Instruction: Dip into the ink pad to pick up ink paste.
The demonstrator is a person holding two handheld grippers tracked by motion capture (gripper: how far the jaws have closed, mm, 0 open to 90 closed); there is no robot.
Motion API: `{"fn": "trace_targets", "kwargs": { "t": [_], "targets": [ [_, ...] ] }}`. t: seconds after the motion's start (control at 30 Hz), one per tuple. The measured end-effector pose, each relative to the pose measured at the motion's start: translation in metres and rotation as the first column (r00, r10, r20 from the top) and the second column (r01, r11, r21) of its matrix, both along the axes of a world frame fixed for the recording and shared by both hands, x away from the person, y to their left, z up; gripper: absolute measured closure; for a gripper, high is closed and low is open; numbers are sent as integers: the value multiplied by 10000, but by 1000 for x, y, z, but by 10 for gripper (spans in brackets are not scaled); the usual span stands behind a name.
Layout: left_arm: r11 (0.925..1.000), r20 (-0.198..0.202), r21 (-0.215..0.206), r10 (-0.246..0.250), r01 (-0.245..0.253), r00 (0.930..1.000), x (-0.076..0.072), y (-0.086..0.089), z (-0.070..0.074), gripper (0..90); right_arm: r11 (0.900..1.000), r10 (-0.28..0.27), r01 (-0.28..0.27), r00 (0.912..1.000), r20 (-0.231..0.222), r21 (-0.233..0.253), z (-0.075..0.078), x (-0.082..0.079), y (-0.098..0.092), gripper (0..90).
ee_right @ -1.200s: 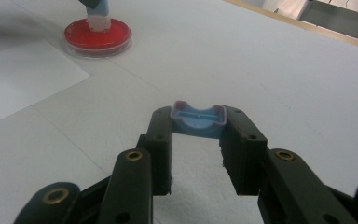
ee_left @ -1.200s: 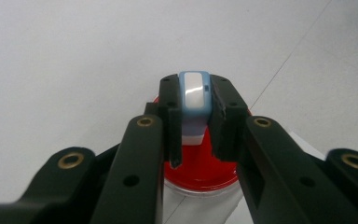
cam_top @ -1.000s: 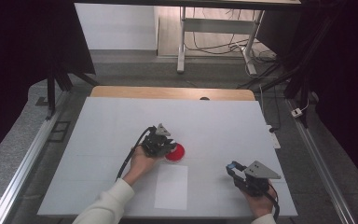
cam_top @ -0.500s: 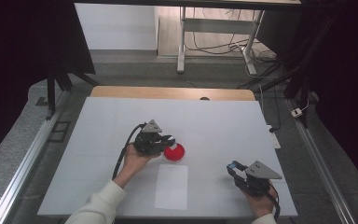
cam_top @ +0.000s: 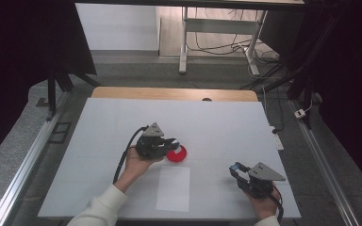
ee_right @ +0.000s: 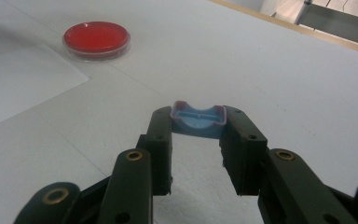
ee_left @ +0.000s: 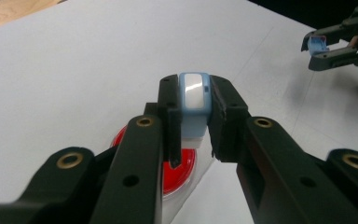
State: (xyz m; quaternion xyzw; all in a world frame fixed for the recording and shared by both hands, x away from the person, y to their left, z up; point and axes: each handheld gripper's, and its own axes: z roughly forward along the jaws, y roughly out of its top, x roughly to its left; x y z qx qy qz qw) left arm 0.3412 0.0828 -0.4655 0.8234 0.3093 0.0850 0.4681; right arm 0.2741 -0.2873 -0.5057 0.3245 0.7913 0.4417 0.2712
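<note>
- Change since the earlier high-view frames: the left gripper (cam_top: 169,142) has turned so that its grey plate now sits on top, and it has shifted slightly left and away from the person; its jaw tips now hang at the near-left rim of the red dish (cam_top: 176,154). The right gripper (cam_top: 237,169) has stayed put near the table's front right corner.
- Left gripper, own view (ee_left: 193,105): jaws narrow, clamped on a pale blue rounded piece (ee_left: 193,93) – a small cap or vial top (exact type cannot be told). Its long axis runs up and down between the jaws, the glossy rounded end pointing up and away from the camera.
- Red dish (ee_left: 177,163): largely covered by the jaws in the left gripper view; a red arc and part of its clear rim show beneath the held piece. In the right gripper view the dish (ee_right: 97,38) lies flat and whole, well apart from that gripper.
- Right gripper (ee_right: 198,122): jaws set moderately apart, holding a blue open-topped clip-like piece (ee_right: 198,120) crosswise – long axis from jaw to jaw, hollow side up.
- White paper sheet (cam_top: 173,188): flat on the white table (cam_top: 103,132), just in front of the dish, long axis running toward the person.
</note>
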Motion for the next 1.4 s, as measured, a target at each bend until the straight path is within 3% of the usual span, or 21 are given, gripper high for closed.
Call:
{"fn": "trace_targets", "kwargs": {
  "t": [0.57,1.1,1.4],
  "targets": [
    [9945,-88,1031,197,-186,9998,8,-6,-16,758,10000,-2,2,10000,-50,-66,-1,1,1,643],
    [9887,-298,1479,284,-237,9992,14,-10,-30,758,10000,-10,10,10000,-60,-53,-2,1,1,643],
    [9856,-111,1661,352,-329,9993,13,-13,-33,759,9999,-57,56,10000,-72,-138,-2,1,1,643]
  ]
}}
